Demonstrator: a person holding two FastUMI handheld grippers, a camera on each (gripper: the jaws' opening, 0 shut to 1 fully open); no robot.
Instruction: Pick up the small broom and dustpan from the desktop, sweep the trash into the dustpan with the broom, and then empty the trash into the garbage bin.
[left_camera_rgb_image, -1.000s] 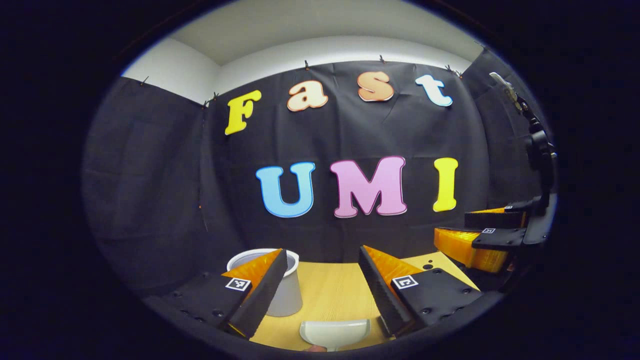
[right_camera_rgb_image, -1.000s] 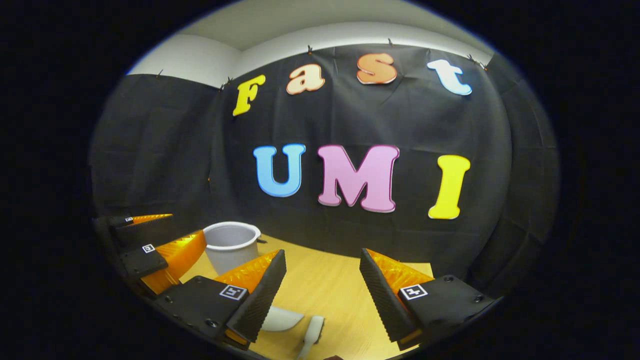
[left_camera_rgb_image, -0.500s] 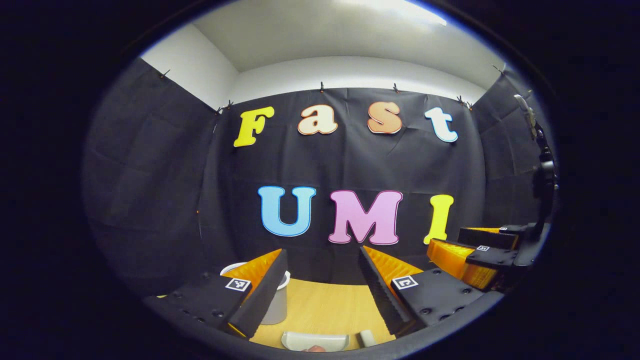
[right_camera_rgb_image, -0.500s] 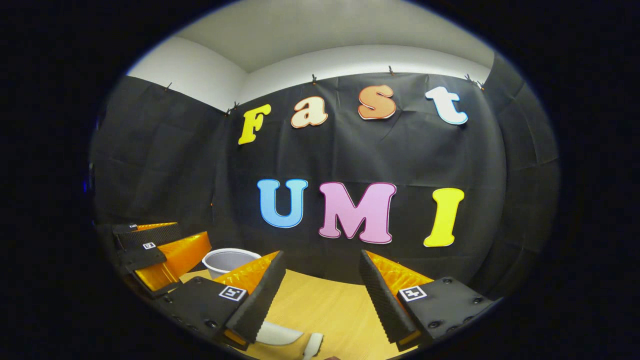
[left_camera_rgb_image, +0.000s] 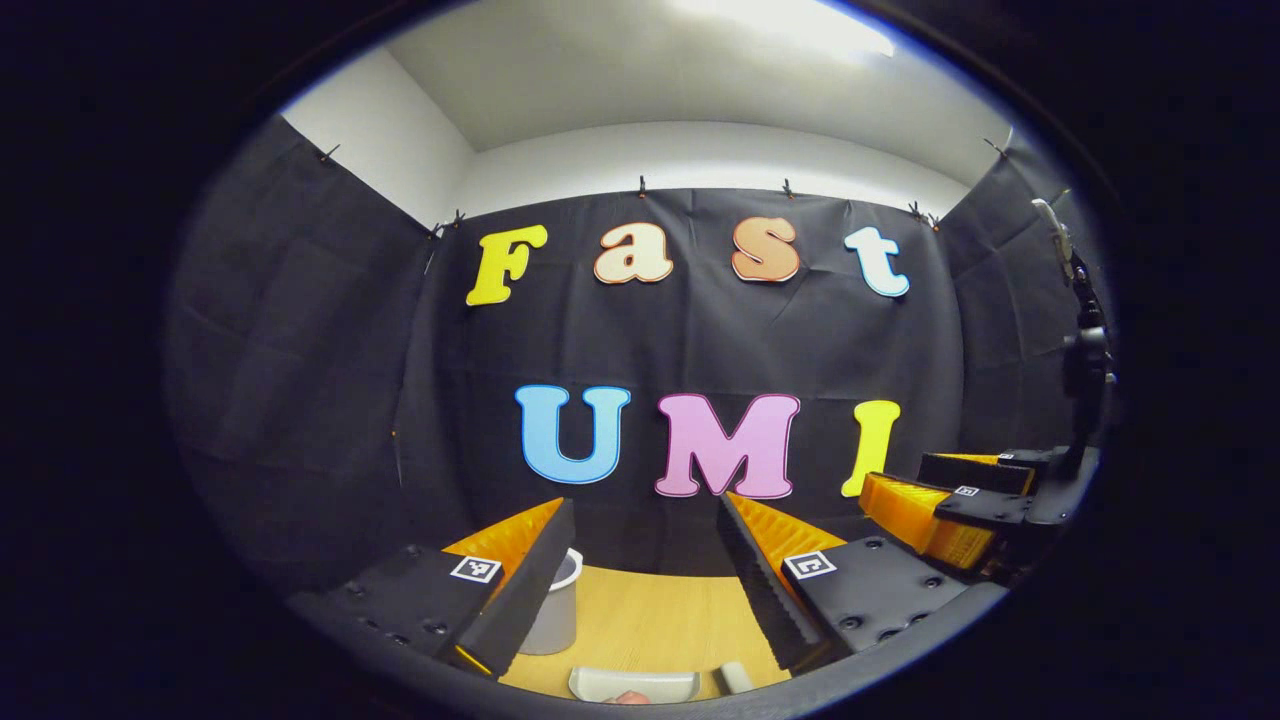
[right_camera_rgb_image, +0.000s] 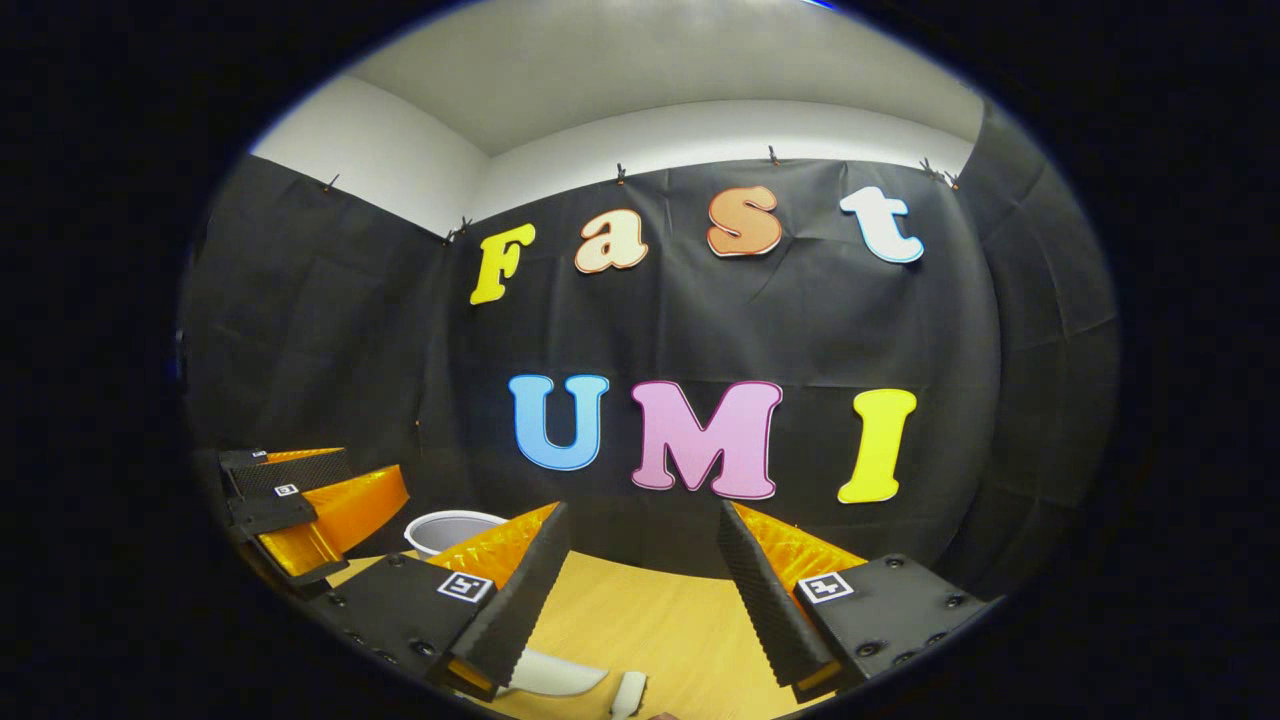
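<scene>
The left gripper (left_camera_rgb_image: 640, 590) hung above the tabletop (left_camera_rgb_image: 650, 620) with its jaws spread wide, holding nothing and touching nothing, the bare wood showing in the gap between them. In the left gripper view, going from left to right, the white bin (left_camera_rgb_image: 555, 610) stood upright on the tabletop, half hidden behind the left finger; the pale dustpan (left_camera_rgb_image: 633, 684) lay flat at the bottom edge, with a small pinkish scrap (left_camera_rgb_image: 630, 697) against its near side that was too small to make out; just to the right of the dustpan a short pale end of the broom (left_camera_rgb_image: 735, 677) showed beside the right finger. Farther right in that view, the right gripper (left_camera_rgb_image: 950, 500) was held off to the side, level with the left one, its fingers apart. In the right gripper view, the left gripper (right_camera_rgb_image: 300, 500) showed at the far left, raised above the tabletop (right_camera_rgb_image: 640, 620), then the bin (right_camera_rgb_image: 450, 530) with its open rim facing up, partly behind a finger. The right gripper (right_camera_rgb_image: 640, 590) also had its jaws spread wide around empty air, gripping nothing. Below its left finger lay the rounded edge of the dustpan (right_camera_rgb_image: 550, 677), and just to the right of it the broom (right_camera_rgb_image: 628, 695) lay on the wood, the two close together but apart.
</scene>
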